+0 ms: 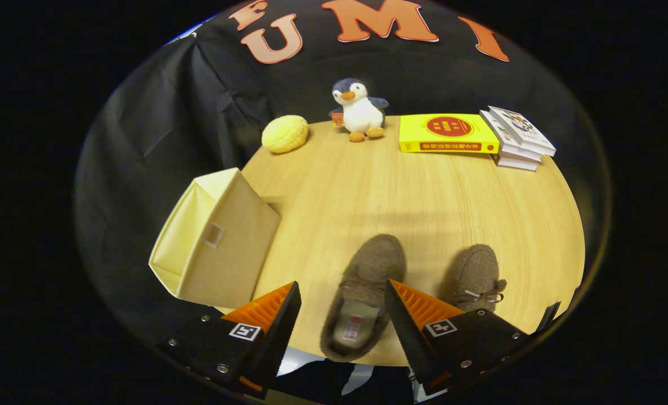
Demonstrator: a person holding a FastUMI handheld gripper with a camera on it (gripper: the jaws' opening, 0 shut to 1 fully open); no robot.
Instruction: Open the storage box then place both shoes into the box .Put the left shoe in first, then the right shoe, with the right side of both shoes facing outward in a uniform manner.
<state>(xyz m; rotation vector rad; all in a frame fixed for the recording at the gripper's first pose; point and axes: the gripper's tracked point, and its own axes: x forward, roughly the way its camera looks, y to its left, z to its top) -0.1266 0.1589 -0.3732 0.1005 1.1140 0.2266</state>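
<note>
Tabletop (401,202) of pale round wood carries your beige fabric storage box (221,242), left of the gripper (342,292), whose fingers stand apart around the brown felt left shoe (364,292); closing off-centre may twist it.

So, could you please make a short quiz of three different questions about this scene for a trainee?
1. True or false: the gripper is shut on a shoe.
2. What stands between the yellow ball and the yellow book? A) a cup B) a plush penguin C) a lamp
3. Fill in: the storage box lies on its ____.

Key: 1. False: its fingers are open, with the nearer shoe between them and the other shoe to the side. 2. B. 3. Side.
</note>
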